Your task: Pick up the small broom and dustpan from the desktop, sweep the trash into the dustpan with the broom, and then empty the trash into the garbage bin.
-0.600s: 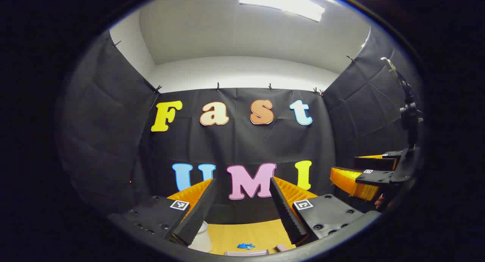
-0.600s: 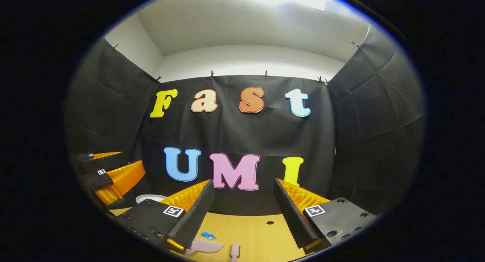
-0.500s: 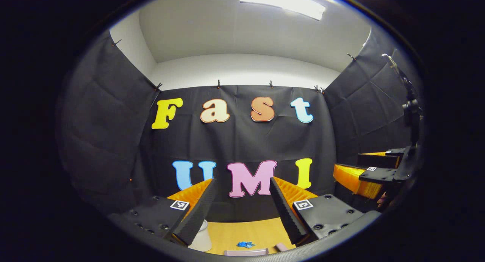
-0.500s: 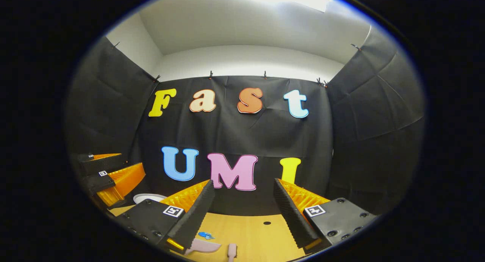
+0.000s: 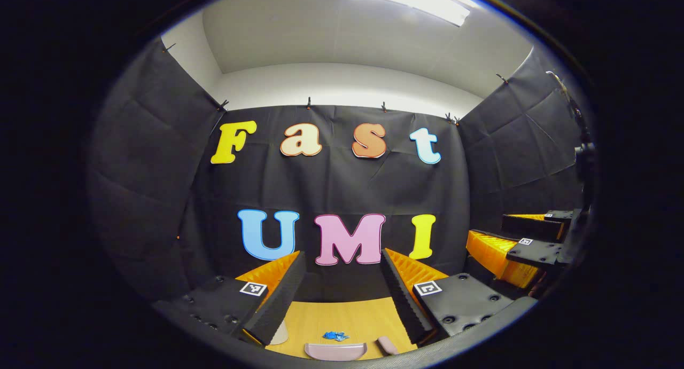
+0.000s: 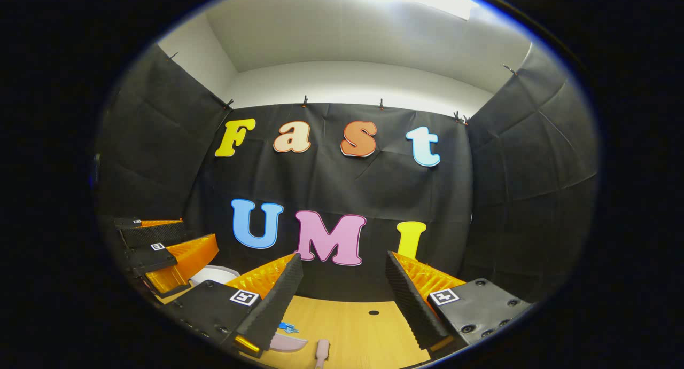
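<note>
Dustpan (image 5: 335, 351) and broom (image 6: 321, 351) lie cut off at the edge.

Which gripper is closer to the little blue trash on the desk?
Left, probably. The blue trash lies straight ahead between the left gripper's open jaws; from the right gripper it lies off to its left.

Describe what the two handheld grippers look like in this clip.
The left gripper and right gripper match: two long ribbed fingers each, set on flat dark blocks with screw holes, each block bearing a small square black-and-white marker tag. Seen from the side, the fingers are wedge-shaped.
</note>
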Demonstrator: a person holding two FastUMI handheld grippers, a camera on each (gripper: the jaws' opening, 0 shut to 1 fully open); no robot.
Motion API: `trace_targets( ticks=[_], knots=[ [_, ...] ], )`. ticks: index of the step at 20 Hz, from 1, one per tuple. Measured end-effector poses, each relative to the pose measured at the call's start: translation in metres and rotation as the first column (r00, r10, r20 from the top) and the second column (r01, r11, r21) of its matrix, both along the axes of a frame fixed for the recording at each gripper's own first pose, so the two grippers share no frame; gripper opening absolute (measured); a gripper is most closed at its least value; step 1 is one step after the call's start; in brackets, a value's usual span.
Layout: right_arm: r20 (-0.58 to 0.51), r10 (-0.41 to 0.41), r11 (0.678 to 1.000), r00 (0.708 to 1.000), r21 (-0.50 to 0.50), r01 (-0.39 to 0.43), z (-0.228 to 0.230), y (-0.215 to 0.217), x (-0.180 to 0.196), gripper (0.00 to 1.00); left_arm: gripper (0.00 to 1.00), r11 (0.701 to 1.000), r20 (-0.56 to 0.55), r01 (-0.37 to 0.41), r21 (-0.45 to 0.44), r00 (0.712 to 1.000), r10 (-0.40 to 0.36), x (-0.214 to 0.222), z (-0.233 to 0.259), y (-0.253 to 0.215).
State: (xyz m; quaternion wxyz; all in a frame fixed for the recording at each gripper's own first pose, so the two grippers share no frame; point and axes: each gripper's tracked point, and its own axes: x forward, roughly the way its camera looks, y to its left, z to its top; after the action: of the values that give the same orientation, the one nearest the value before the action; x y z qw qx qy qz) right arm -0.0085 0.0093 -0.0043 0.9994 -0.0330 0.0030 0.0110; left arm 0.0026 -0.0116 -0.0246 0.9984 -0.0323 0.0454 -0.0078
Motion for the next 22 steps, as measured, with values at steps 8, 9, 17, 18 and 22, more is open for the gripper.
trace_targets(
  ticks=[8, 9, 17, 18, 22],
  knots=[
    [0.017, 0.038, 0.999, 0.999, -0.018, -0.038, 0.002, 0.015, -0.006, 1.0, 0.82, 1.0, 0.013, 0.005, 0.004, 1.0, -0.005, -0.004, 0.003, -0.002],
    [0.02, 0.035, 0.999, 0.999, -0.018, -0.035, 0.003, 0.014, -0.006, 0.99, 0.82, 1.0, 0.015, 0.006, 0.002, 1.0, -0.006, -0.006, 0.002, -0.002],
    [0.04, 0.033, 0.999, 0.999, 0.001, -0.033, 0.007, 0.013, -0.012, 1.0, 0.82, 1.0, 0.051, -0.005, 0.018, 0.999, 0.004, -0.013, 0.01, -0.002],
    [0.041, 0.032, 0.999, 0.999, -0.001, -0.032, 0.008, 0.013, -0.012, 1.0, 0.8, 1.0, 0.052, -0.007, 0.019, 0.999, 0.006, -0.013, 0.011, -0.002],
    [0.042, 0.028, 1.0, 0.999, -0.001, -0.028, 0.008, 0.014, -0.012, 1.0, 0.84, 1.0, 0.05, -0.005, 0.018, 0.999, 0.004, -0.014, 0.01, -0.004]
  ],
)
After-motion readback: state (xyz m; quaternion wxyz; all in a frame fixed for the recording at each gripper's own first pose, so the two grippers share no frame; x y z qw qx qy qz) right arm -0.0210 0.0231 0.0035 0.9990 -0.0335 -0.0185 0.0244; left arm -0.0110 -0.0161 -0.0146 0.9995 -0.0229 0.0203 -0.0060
